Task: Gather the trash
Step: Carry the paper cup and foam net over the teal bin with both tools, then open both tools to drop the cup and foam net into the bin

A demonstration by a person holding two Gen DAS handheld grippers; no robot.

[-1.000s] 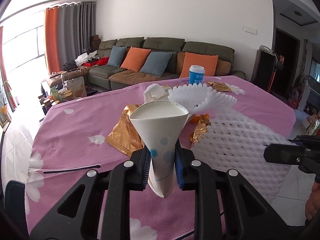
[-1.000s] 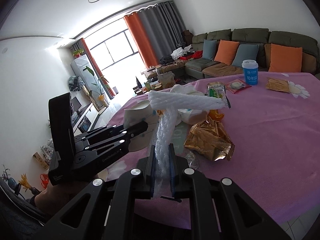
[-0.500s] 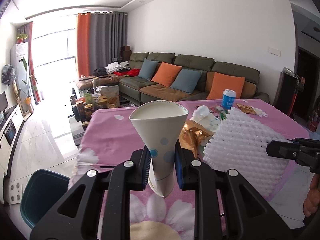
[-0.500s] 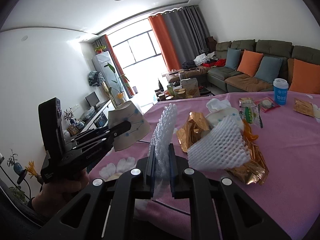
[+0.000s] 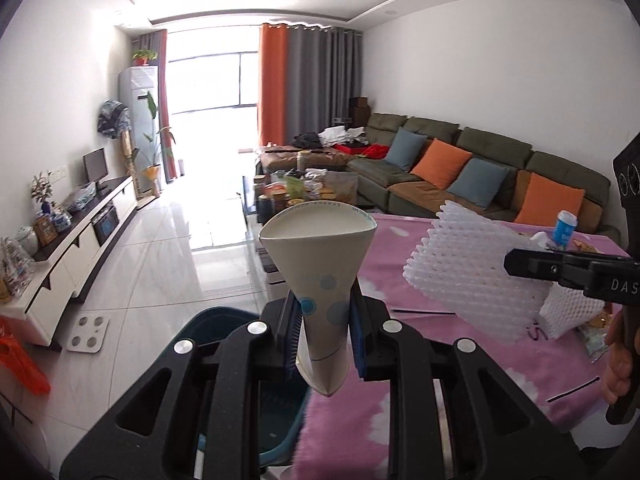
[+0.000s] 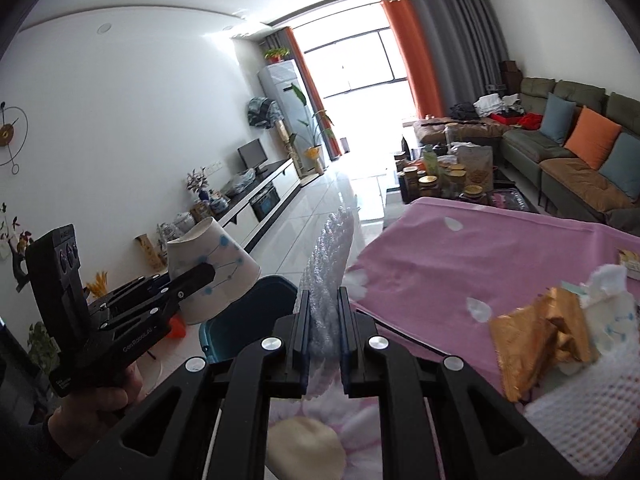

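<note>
Left gripper (image 5: 322,338) fingers clamped on squashed paper cup (image 5: 318,276) at frame centre, above teal bin (image 5: 218,330); right gripper (image 6: 324,334) fingers pinched white foam net (image 6: 330,264) over pink worktop (image 6: 460,260) edge

White paper cup (image 5: 318,280) with blue dots, white foam netting (image 5: 472,272), pink floral tablecloth (image 6: 460,248), teal bin (image 6: 244,316)

You've got a squashed white paper cup (image 5: 320,276) with blue dots pinched at its base, mouth up, above the teal bin (image 6: 256,312). White foam fruit net (image 5: 472,276) held flat, off the counter edge. Gold wrappers (image 6: 532,344), tissue and another foam net (image 6: 592,412) lie on the counter.
</note>
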